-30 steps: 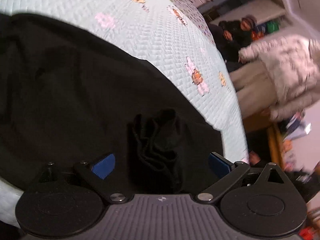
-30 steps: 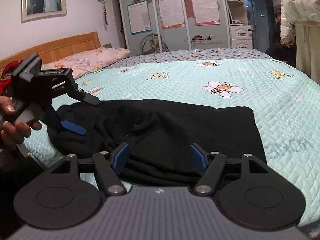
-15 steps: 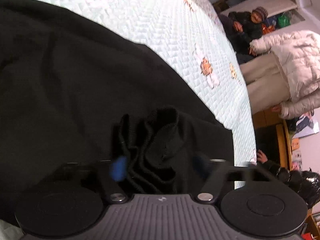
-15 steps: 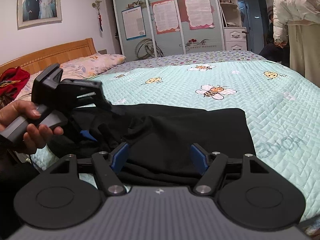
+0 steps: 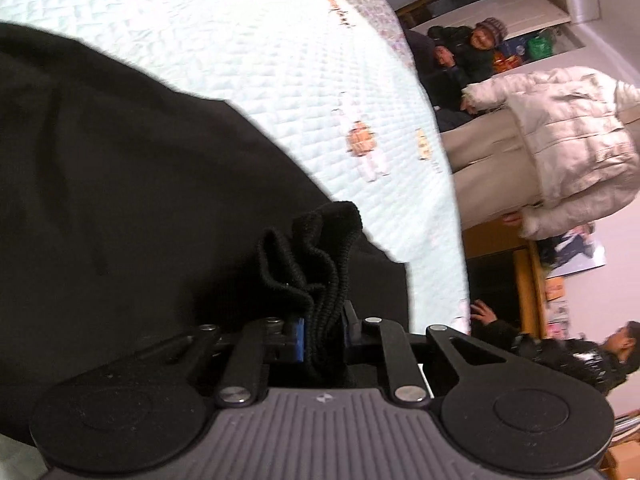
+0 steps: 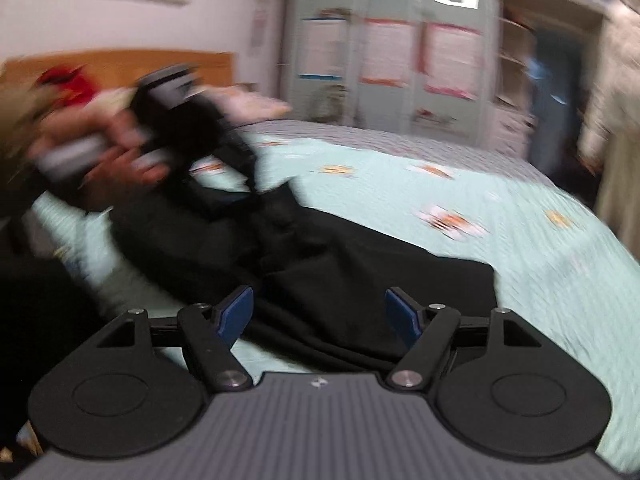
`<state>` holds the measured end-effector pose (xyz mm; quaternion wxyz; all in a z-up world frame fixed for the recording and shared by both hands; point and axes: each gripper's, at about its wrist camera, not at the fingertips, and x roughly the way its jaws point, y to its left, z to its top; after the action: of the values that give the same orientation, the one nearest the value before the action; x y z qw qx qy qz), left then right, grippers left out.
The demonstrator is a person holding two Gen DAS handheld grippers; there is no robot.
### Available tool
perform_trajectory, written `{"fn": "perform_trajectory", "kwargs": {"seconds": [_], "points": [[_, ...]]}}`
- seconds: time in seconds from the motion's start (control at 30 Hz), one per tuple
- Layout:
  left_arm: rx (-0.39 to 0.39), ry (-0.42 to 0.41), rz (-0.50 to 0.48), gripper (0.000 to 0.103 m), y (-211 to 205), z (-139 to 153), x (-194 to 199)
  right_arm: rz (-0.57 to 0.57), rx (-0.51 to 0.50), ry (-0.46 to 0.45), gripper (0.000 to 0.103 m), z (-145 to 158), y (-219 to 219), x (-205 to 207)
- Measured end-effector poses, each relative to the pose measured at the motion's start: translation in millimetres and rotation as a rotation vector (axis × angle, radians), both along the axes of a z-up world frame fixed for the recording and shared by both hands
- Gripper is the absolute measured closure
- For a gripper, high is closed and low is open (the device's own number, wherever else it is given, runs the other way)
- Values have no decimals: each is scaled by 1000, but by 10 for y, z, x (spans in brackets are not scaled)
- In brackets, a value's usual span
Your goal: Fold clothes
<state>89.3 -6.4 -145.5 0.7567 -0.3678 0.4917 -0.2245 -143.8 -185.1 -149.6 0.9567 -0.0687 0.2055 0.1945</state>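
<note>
- My left tool (image 5: 322, 334) is clamped on a bunched, ribbed edge of the black garment (image 5: 140, 200). So much cloth is gathered between the pads that a layer could slip out if I pull hard.
- The garment lies spread across the bed (image 5: 248, 60), with one part raised toward my left hand (image 6: 120, 160). Lifting from a single pinch may drag the whole piece sideways instead of folding it.
- My right tool (image 6: 318, 316) gapes wide just above the garment's near edge, holding nothing, so nothing pins that edge and it may slide or wrinkle.
- The right wrist view is badly blurred; I could misjudge where the hem (image 6: 320, 354) lies.
</note>
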Motion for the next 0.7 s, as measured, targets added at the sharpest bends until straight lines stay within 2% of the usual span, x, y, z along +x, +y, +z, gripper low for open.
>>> {"fn": "perform_trajectory", "kwargs": {"seconds": [0.03,0.1,0.17,0.23,0.27,0.3,0.6,0.7], "points": [[-14,-4,0,86,-22,43,10,40,30,37,30,-9,20,21],[-39,-6,-2,86,-64,114,21,87,77,90,38,-45,35,70],[-58,-5,-8,86,-124,180,28,106,60,92,42,-66,71,97],[-70,-3,-17,86,-180,247,34,130,23,83,67,-50,126,132],[-74,-3,-22,86,-208,282,39,145,-13,73,94,-38,177,146],[-71,-6,-30,86,-251,324,50,161,-75,53,103,-28,259,151],[-71,-56,-85,86,-387,732,-27,323,-724,-232,103,-339,856,223],[-100,-80,-106,86,-484,892,-20,337,-815,-241,102,-473,885,278]]}}
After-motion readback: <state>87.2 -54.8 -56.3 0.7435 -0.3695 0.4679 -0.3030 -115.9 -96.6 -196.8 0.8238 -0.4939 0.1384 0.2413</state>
